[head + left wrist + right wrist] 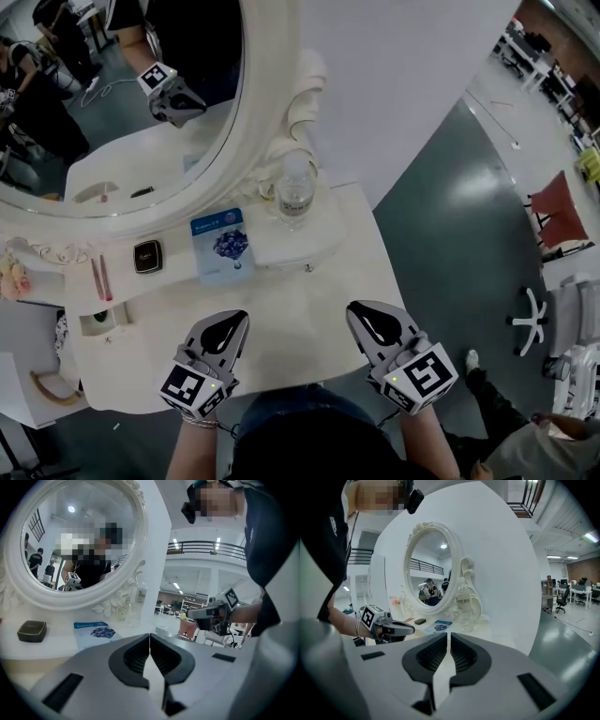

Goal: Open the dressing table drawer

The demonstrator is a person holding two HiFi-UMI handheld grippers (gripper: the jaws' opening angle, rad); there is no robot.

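Observation:
The white dressing table (309,328) stands under an oval mirror (141,112). A low raised shelf at its back right has a small knob (309,268) on its front. No drawer in the table's near edge shows from above. My left gripper (228,323) hovers over the near left of the tabletop, jaws shut and empty. My right gripper (364,317) hovers over the near right, also shut on nothing. Seen from the left gripper (150,638), the jaws meet. In the right gripper view (449,638) only a sliver of gap shows.
On the tabletop lie a blue packet (221,244), a small black box (147,256) and pink sticks (100,277). A clear water bottle (294,192) stands on the raised shelf. A white chair base (530,319) and a red seat (555,208) stand on the floor at right.

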